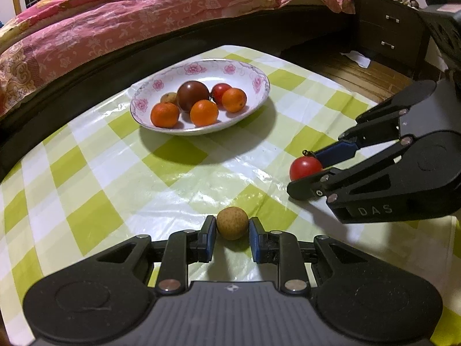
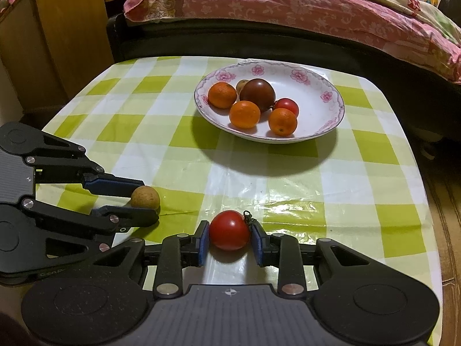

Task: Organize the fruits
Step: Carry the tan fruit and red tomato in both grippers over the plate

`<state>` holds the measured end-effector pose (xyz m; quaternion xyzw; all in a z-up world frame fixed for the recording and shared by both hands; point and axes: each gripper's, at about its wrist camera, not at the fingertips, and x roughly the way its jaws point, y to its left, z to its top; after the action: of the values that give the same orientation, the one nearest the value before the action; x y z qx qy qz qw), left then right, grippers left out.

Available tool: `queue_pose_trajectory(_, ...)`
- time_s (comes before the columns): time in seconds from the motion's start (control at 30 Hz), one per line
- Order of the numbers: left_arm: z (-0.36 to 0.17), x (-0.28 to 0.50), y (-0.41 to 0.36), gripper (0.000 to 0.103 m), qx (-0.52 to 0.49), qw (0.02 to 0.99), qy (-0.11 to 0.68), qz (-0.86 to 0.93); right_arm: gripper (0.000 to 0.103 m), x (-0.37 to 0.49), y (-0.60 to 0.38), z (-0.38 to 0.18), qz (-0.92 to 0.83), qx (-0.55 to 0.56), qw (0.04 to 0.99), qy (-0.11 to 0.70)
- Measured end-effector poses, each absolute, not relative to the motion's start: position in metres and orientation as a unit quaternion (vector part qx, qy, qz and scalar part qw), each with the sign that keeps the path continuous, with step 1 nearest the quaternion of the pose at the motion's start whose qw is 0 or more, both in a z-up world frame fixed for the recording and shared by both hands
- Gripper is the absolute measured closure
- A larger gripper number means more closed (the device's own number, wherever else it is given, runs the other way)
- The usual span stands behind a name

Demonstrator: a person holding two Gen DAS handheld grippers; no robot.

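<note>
Landmark: the floral-rimmed white plate (image 1: 260, 82) on the green-and-white checked tablecloth (image 1: 100, 178), close to the table's far edge.

Left gripper (image 1: 232, 230): jaws narrowed around a tan, rough-skinned round fruit (image 1: 232, 222), well to the near side of the plate. Blue pads sit just at either side of it. Whether they actually press the skin is hard to judge; a thin gap seems to show on both sides. Fruit rests on the cloth.

Right gripper (image 2: 229, 238): jaws likewise drawn in around a red tomato (image 2: 229, 230), also near side of the plate, just beside the tan fruit. Left pad seems to touch the tomato; on the right the dark stem stub lies against the pad. Firm grip cannot be confirmed. Tomato is on the cloth.

In the plate: three oranges (image 2: 244, 114), one large dark red-brown fruit (image 2: 257, 94), one small red tomato (image 2: 286, 106) partly hidden behind an orange, and one tan fruit (image 2: 241, 85) mostly hidden behind the dark fruit; only a sliver shows.

Beyond the plate: bed with pink floral cover (image 1: 115, 20), cut off by the frame's edge.
</note>
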<state>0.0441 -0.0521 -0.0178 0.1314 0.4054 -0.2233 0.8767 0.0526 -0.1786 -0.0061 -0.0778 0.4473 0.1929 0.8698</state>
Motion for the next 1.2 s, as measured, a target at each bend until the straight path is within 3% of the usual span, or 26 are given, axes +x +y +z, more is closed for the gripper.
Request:
queue_pose_trajectory(0.7, 0.012, 0.098, -0.063, 0.071, 0.113, 0.907, 0.35, -0.203, 0.077, 0.092, -0.187, 0.023, 0.179, -0.049, 0.901, 0.393)
queue_pose_trajectory(1.2, 0.0, 0.136, -0.066, 0.071, 0.116, 0.909, 0.353, -0.188, 0.077, 0.137, -0.192, 0.014, 0.163, -0.043, 0.907, 0.386)
